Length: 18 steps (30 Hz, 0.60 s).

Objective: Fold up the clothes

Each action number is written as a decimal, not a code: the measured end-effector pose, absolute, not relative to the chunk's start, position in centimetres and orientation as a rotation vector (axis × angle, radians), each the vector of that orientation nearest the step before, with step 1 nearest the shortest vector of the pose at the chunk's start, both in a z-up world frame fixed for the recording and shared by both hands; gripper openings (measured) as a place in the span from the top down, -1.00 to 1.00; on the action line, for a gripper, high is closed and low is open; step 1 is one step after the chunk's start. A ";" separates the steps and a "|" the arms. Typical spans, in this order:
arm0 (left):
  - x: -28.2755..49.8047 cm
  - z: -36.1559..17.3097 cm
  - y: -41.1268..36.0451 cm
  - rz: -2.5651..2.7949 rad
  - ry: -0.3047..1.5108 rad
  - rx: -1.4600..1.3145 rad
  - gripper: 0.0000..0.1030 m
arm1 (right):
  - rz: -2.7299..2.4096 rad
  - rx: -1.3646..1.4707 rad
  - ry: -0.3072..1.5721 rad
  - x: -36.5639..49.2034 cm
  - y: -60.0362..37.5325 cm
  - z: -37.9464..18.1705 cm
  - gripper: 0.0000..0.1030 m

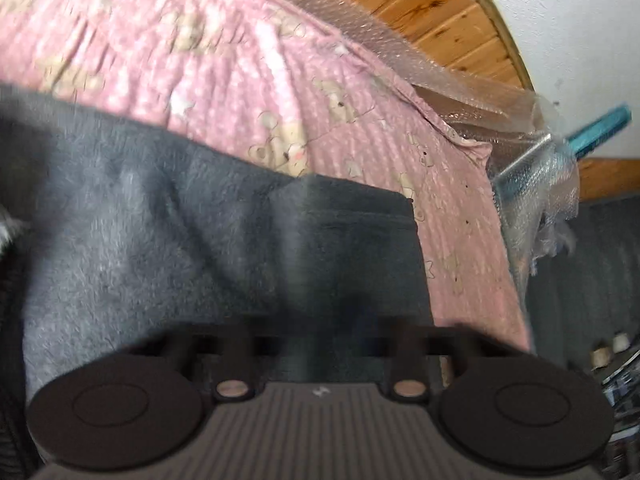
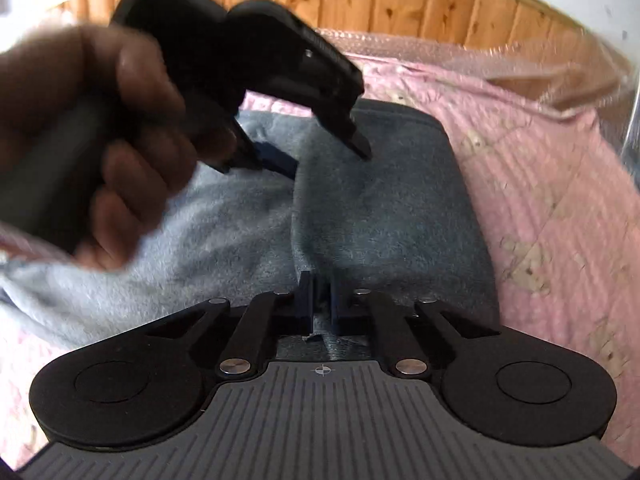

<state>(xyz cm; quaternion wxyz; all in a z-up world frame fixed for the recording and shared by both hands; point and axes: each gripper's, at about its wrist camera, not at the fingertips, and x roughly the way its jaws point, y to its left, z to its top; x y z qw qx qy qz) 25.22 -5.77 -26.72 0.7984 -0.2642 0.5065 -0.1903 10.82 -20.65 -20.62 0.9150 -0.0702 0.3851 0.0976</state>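
The right claw [image 2: 320,300] sits nearest the lens, its 2 fingers drawn together and pinching a raised ridge of the grey fleece garment [image 2: 380,208]. That garment lies spread on a pink quilt [image 2: 552,184] printed with bears, which covers a bed against a wooden wall panel [image 2: 420,4]. Farther up the same fold, the left claw [image 2: 360,148] points down at the fleece, gripped by the person's left hand [image 2: 108,140]; its tips look pressed together on the cloth, though blur hides the contact. In the left wrist view the garment [image 1: 160,240] fills the foreground, fingers smeared by motion. Clear bubble wrap [image 1: 400,44] edges the quilt [image 1: 240,60].
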 end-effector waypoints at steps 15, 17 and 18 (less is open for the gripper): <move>24.1 -24.5 -0.6 -0.274 1.056 -0.321 0.84 | 0.412 -0.145 0.841 10.8 -13.2 -19.5 1.00; 24.4 -24.5 -0.5 -0.276 1.068 -0.299 0.80 | 0.419 -0.151 0.854 10.9 -12.2 -19.6 1.00; 24.6 -24.5 -0.5 -0.272 1.094 -0.281 0.67 | 0.420 -0.158 0.871 11.0 -11.7 -20.0 1.00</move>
